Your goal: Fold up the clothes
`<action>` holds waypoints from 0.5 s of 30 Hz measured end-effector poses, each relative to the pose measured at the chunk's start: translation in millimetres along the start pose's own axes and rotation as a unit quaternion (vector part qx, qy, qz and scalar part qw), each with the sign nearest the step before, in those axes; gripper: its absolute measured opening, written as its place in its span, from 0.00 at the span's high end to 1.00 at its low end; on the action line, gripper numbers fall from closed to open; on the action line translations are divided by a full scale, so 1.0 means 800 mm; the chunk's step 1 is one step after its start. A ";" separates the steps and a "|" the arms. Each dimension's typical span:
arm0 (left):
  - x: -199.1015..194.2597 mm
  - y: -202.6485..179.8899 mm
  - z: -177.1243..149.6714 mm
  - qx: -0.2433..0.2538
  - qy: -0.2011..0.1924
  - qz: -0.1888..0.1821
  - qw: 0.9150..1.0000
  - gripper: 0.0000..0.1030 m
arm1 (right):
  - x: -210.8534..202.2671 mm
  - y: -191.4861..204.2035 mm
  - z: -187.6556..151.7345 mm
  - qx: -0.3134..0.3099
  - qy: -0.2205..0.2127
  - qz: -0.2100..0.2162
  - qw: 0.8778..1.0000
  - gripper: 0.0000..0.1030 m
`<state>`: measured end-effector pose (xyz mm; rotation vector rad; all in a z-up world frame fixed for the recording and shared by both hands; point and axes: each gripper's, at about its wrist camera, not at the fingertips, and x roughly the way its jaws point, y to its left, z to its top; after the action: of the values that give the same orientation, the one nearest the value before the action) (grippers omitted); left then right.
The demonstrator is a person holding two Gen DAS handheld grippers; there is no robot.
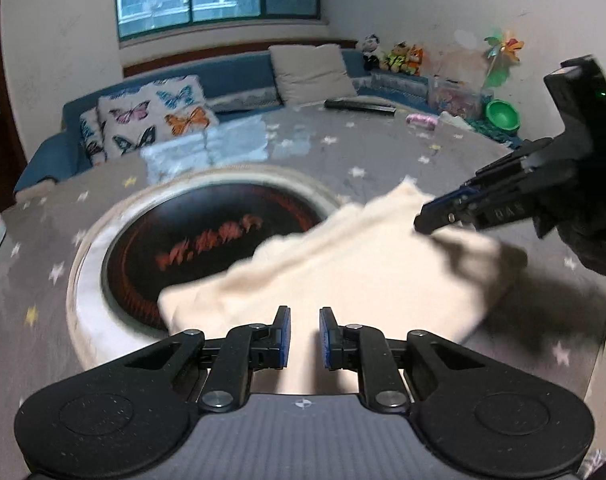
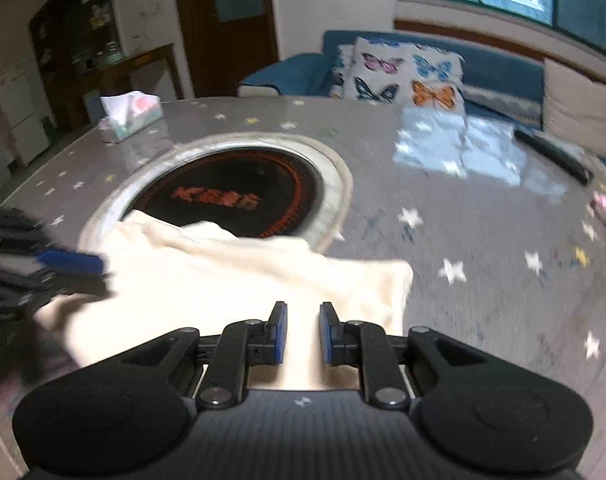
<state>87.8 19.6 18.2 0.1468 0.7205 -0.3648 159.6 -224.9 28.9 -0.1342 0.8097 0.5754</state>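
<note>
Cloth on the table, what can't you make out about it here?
- Left wrist view: near edge of the cloth, hidden behind the left gripper.
- Right wrist view: its near edge, behind the right gripper.
- Both views: whether either gripper pinches it; what garment it is, blurred.

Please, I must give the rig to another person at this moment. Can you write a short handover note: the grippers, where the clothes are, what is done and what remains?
Left gripper: jaws nearly closed with a narrow gap, over the near edge of the cream fabric garment. I cannot tell if it pinches the cloth.
Right gripper: the same, at the garment's right end.
Garment: on the grey star-patterned table, one end overlapping the round black-and-red burner.
Done: it seems partly doubled over, but is rumpled.
Left: flatten it, finish the fold and move it off the burner.
</note>
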 end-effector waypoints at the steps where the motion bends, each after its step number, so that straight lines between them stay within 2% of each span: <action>1: 0.000 0.003 -0.007 -0.007 0.005 0.004 1.000 0.84 | 0.004 -0.002 -0.001 0.004 -0.001 0.000 1.000 0.85; 4: -0.008 0.013 -0.018 -0.029 -0.002 0.003 1.000 0.85 | 0.007 -0.006 0.001 0.014 -0.008 -0.003 1.000 0.85; 7: -0.021 0.018 -0.019 -0.040 -0.010 0.017 0.999 0.85 | -0.008 -0.001 0.002 0.007 -0.015 -0.010 1.000 0.84; 10: -0.032 0.026 -0.024 -0.055 -0.014 0.016 0.998 0.85 | -0.029 0.014 -0.008 -0.018 -0.019 0.002 1.000 0.84; 15: -0.033 0.026 -0.039 -0.050 0.000 0.034 0.998 0.84 | -0.053 0.042 -0.034 -0.056 -0.018 0.022 0.998 0.83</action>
<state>58.3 54.0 12.7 0.0759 0.7312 -0.2633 101.0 -224.0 44.4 -0.2083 0.7471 0.6625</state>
